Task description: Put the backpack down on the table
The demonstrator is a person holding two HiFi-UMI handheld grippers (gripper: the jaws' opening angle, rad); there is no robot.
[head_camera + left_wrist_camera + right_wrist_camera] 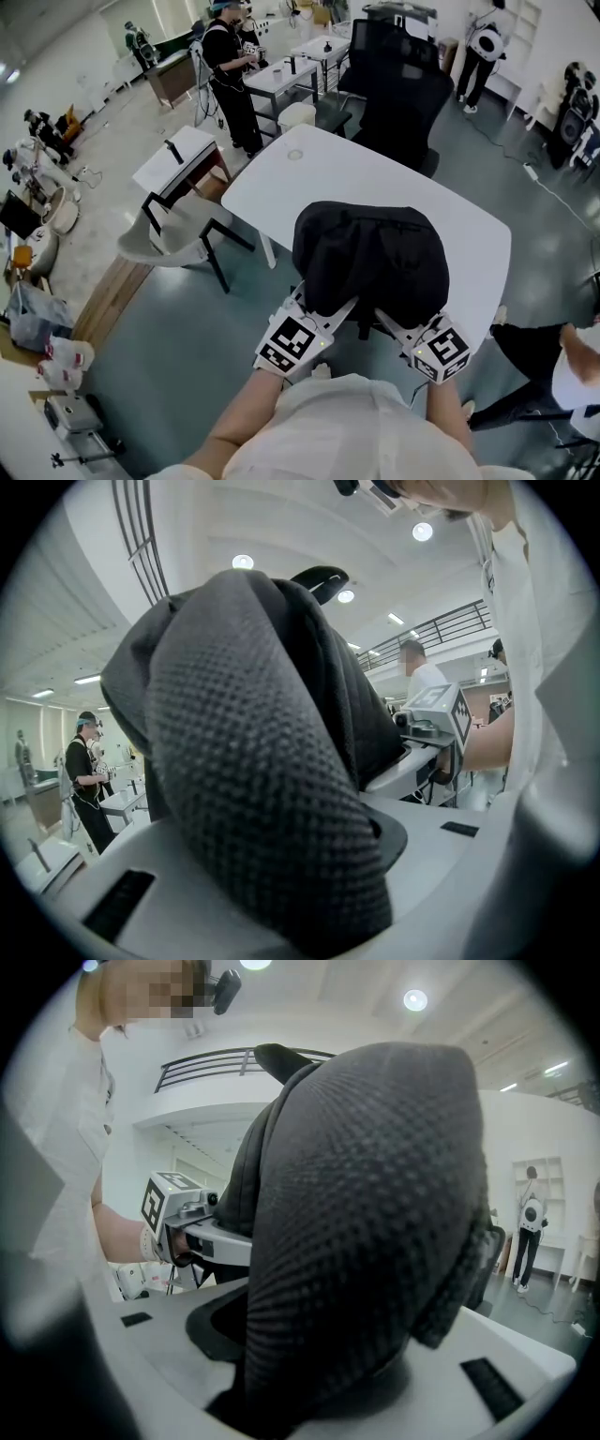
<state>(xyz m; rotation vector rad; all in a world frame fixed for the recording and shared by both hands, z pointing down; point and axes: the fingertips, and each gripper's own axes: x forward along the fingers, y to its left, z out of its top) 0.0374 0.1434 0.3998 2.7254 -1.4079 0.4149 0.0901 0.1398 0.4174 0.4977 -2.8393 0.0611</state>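
A black backpack [370,253] hangs between my two grippers over the near edge of the white table [309,178]. I cannot tell whether its bottom touches the tabletop. My left gripper [330,314] is shut on a padded mesh shoulder strap [253,761], which fills the left gripper view. My right gripper [389,323] is shut on the other padded strap [366,1213] in the same way. Each gripper view shows the opposite gripper beside the bag: the right gripper [436,719] and the left gripper [178,1208].
A black office chair [403,103] stands at the table's far side. A grey chair [164,239] and a small white desk [178,159] are to the left. A person [230,66] stands at the back, and someone's legs [553,356] are at the right.
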